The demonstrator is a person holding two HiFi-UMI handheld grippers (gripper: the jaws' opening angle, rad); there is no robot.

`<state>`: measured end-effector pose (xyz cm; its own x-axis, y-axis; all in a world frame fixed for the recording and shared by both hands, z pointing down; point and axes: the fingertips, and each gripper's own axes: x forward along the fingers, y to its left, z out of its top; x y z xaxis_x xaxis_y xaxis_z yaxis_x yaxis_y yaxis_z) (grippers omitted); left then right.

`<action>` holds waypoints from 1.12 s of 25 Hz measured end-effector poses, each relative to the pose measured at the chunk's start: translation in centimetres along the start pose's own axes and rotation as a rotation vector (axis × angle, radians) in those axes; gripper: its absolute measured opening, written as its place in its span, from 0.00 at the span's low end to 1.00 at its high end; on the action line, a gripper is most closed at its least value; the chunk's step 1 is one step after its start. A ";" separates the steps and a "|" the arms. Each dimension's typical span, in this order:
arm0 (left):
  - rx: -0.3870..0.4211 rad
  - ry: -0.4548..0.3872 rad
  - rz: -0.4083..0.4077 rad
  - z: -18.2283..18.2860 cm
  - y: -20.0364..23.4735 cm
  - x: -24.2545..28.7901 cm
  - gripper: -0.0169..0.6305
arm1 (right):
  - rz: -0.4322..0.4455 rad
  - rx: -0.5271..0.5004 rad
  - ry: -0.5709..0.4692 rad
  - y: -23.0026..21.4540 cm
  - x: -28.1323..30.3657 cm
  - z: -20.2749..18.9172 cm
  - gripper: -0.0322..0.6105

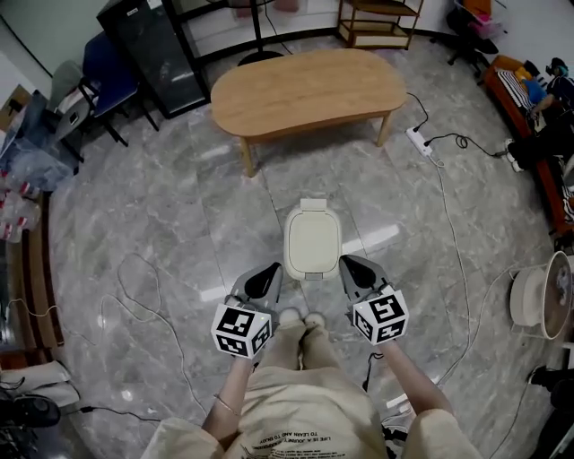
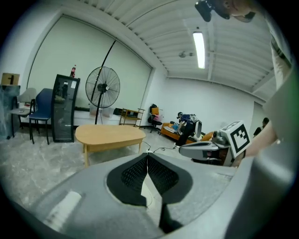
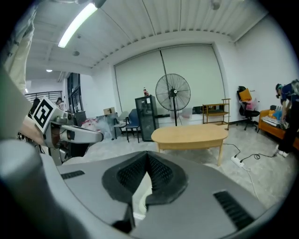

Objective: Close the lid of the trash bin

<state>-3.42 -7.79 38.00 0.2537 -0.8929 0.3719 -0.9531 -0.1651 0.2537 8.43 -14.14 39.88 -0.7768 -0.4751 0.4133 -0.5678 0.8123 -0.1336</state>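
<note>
Left hand-held gripper: jaws clenched together, nothing between them. Right hand-held gripper: likewise clenched, empty. In the head view the two flank the trash bin, which stands on the floor with its lid down. Wooden table beyond.

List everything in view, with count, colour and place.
Trash bin: one, cream, lid down, on the floor just ahead of both tongs.
Table: one, light wood, beyond the bin.
Power strip: one, white, on the floor right of the table.
Cabinet: one, black, far left.
Chair: one, blue, left of the cabinet.
Standing fan: one, black, behind the table.
Shelf: one, wooden, far wall.
Left tongs: one, grey, shut, empty.
Right tongs: one, grey, shut, empty.
Legs: two, beige trousers, bottom centre.
</note>
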 end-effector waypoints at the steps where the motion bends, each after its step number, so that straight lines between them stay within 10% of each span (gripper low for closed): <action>1: 0.020 -0.008 -0.003 0.6 -0.1 -0.2 0.06 | -0.001 0.000 -0.018 0.0 -0.3 0.8 0.06; 28: 0.184 -0.270 0.022 11.8 -0.2 -6.5 0.06 | -0.034 0.060 -0.370 -0.8 -7.3 13.9 0.06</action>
<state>-6.79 -6.94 24.98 0.2032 -0.9719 0.1187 -0.9779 -0.1954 0.0739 10.79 -16.04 24.45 -0.7970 -0.6003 0.0661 -0.6011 0.7781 -0.1822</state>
